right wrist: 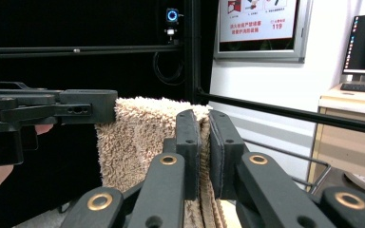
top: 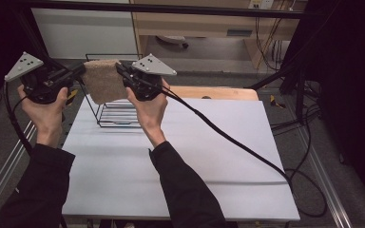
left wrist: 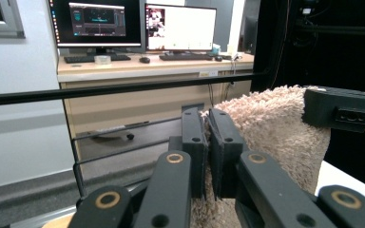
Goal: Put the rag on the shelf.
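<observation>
A beige fluffy towel [top: 102, 80] hangs stretched between my two grippers, raised above the black wire rack [top: 116, 115] at the table's back left. My left gripper [top: 80, 71] is shut on the towel's left top corner; its jaws pinch the cloth [left wrist: 266, 123] in the left gripper view [left wrist: 208, 142]. My right gripper [top: 122, 70] is shut on the towel's right top corner, with the pile [right wrist: 138, 137] between its jaws [right wrist: 205, 147]. Each gripper view shows the other gripper clamped on the far corner.
The white table top [top: 180, 161] spreads in front of the rack. A wooden board [top: 218, 92] lies at the table's far edge. The right gripper's cable [top: 237, 142] trails across the table to the right. A black frame bar [top: 161, 8] runs overhead at the back.
</observation>
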Demonstrator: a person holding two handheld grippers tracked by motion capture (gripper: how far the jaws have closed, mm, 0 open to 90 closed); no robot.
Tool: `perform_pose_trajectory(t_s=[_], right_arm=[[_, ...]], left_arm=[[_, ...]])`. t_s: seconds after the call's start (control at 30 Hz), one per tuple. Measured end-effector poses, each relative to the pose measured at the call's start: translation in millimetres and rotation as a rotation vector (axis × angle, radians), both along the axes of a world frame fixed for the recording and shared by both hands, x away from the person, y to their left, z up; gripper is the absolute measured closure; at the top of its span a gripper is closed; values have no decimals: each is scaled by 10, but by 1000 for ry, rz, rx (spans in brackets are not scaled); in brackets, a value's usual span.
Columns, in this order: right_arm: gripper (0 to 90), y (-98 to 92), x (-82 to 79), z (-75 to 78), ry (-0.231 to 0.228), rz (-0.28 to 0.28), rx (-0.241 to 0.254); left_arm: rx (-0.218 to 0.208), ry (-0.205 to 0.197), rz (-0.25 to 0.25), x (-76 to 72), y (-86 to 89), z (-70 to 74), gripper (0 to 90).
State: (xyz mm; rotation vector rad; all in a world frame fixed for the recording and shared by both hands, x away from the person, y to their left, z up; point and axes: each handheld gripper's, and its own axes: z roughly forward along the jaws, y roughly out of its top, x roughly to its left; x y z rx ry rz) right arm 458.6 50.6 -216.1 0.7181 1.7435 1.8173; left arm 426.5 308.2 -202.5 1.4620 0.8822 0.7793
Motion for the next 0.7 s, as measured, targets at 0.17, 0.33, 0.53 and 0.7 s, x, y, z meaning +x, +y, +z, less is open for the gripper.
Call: perform_pose_trajectory(t_s=[0.17, 0.33, 0.53, 0.7], right_arm=[[840, 14, 31, 55, -7, -1, 3], [840, 20, 68, 106, -13, -8, 11], [840, 20, 99, 167, -22, -12, 20], [840, 27, 128, 227, -26, -15, 29]], left_arm=[[-4, -10, -3, 32, 19, 36, 855], [1, -20, -1, 78, 13, 112, 855], [12, -27, 1, 118, 7, 180, 855], [15, -34, 1, 160, 12, 242, 855]])
